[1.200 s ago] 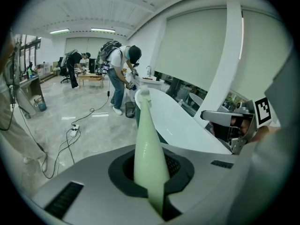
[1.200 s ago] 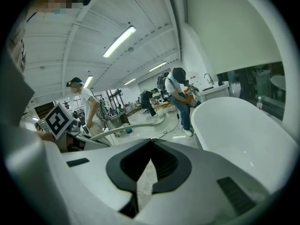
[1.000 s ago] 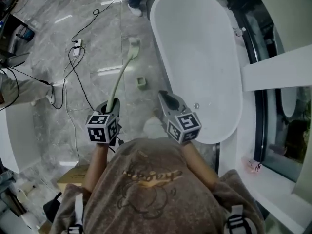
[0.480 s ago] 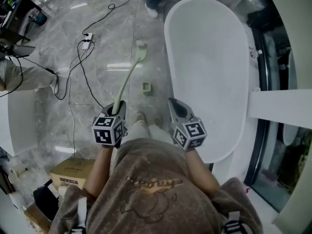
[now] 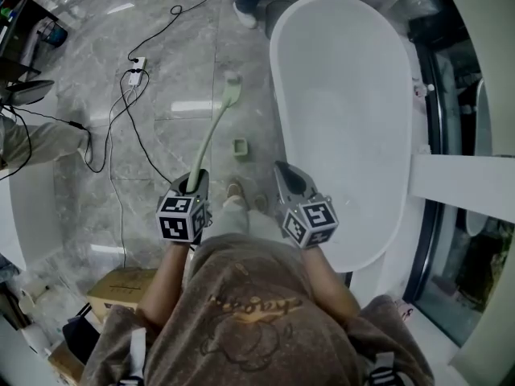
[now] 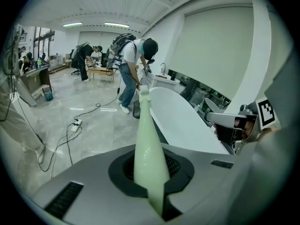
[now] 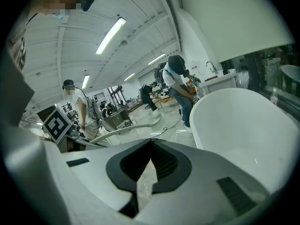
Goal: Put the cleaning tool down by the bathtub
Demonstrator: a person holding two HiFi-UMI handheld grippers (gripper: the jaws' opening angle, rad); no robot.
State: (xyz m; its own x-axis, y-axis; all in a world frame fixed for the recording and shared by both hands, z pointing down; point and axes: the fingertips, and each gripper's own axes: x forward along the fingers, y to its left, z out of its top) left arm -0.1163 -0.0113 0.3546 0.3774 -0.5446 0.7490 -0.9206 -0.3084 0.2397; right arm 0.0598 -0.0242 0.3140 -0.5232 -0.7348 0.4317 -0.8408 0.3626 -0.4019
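Pale green plastic: a long-handled cleaning tool (image 5: 211,135) is clenched at its near end by the left gripper (image 5: 193,180), whose jaws press onto the handle. The handle reaches away over the grey marble floor (image 5: 161,22). Its head is at the far end, just left of the white bathtub (image 5: 346,95). The right gripper (image 5: 283,172) hangs by the tub's near left side, jaws closed together with nothing between them.

Because the tool is gripped only at its very end, the far head could swing or droop while being lowered and knock the tub wall. If released from a height, it would likely clatter and slide on the smooth stone. A small green object (image 5: 240,147) lies on the floor between handle and tub, and a power strip (image 5: 134,72) with black cables lies further left. The tool could land across either.
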